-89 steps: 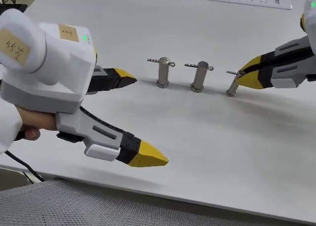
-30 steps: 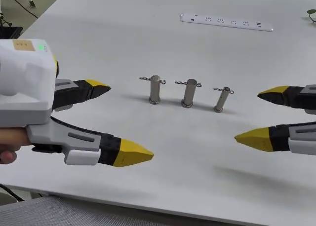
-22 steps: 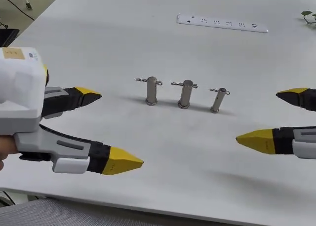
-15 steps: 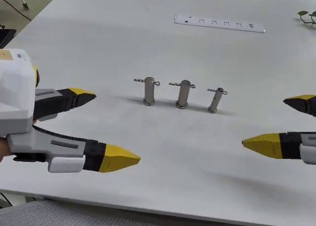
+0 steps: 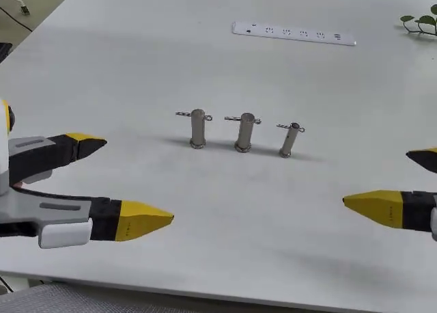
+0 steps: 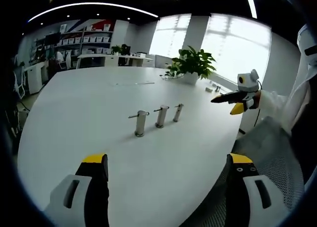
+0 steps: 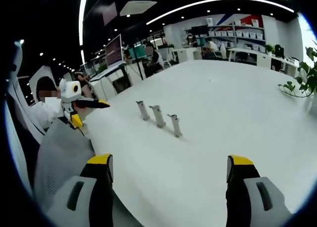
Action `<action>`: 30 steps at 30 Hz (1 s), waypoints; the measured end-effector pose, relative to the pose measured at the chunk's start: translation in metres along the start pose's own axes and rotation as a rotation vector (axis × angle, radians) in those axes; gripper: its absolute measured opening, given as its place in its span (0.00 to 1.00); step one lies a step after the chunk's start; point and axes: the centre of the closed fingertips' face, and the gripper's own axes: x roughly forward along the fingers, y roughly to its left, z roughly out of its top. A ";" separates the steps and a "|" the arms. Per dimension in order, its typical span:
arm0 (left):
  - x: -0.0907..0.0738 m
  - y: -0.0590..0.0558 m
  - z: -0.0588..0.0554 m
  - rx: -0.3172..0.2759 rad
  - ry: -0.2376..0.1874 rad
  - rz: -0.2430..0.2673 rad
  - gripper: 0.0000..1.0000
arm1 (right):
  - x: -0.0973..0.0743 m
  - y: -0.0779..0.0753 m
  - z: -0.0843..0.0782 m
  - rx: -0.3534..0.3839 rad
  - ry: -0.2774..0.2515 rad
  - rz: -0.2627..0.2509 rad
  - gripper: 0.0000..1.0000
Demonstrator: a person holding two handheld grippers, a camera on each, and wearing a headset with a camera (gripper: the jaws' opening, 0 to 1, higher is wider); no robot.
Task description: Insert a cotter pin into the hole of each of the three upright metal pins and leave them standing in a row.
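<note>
We are holding the left tongs (image 5: 136, 181) and right tongs (image 5: 375, 178) wide open and empty, flanking three metal pins (image 5: 244, 132) standing in a row on the counter (image 5: 225, 217), cotter pins (image 5: 183, 114) through each. We are judging them stiff, slick, tippy: grasp mid-shaft.

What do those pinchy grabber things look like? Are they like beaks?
Both look alike. The left gripper has two long fingers with pointed yellow tips, black middles, and grey and white shells nearer the handle. The right gripper has the same yellow and black fingers. A bit like beaks, yes.
</note>
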 end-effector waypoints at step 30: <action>0.005 0.000 0.011 -0.055 0.001 0.046 0.99 | 0.009 0.004 0.006 -0.002 0.024 0.037 0.90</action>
